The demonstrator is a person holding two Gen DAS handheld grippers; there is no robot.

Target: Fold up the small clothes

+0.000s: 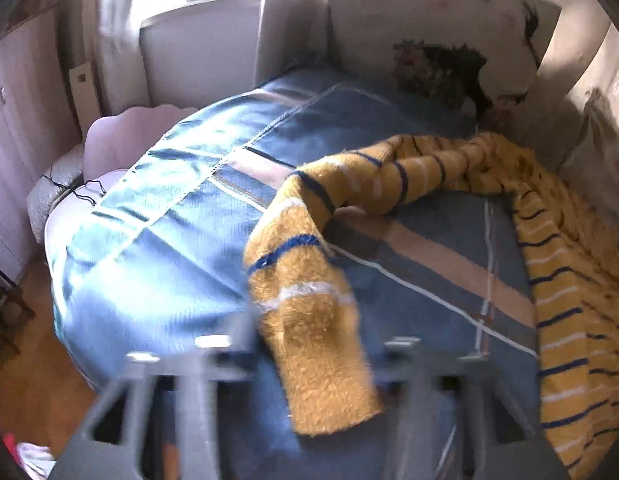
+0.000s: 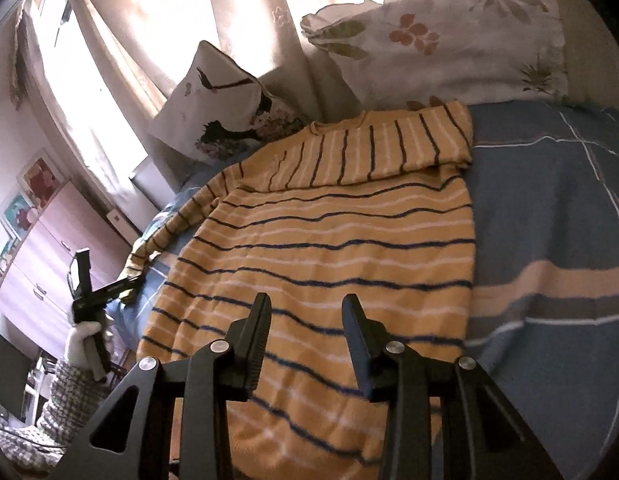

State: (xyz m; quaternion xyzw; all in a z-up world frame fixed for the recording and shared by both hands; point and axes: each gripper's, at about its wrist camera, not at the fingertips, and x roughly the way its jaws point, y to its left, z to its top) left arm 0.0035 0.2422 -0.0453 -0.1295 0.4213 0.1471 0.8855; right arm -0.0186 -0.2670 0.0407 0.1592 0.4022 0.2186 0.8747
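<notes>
A home bedroom: a bed spread with a blue striped cover, floral pillows at its head, sheer curtains over a bright window, a pale wardrobe, and framed pictures on the wall.

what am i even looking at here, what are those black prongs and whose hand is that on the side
No robot here: a person holds a two-finger gripper in each hand, each carrying a fisheye camera looking along its fingers. The black prongs are the right gripper, jaws apart and holding nothing, over a yellow striped sweater spread on a blue bedspread. One sleeve is already folded across the chest. The gloved hand at the side holds the left gripper; its own blurred view shows it pinching the cuff of the other sleeve. Pillows lie behind.
</notes>
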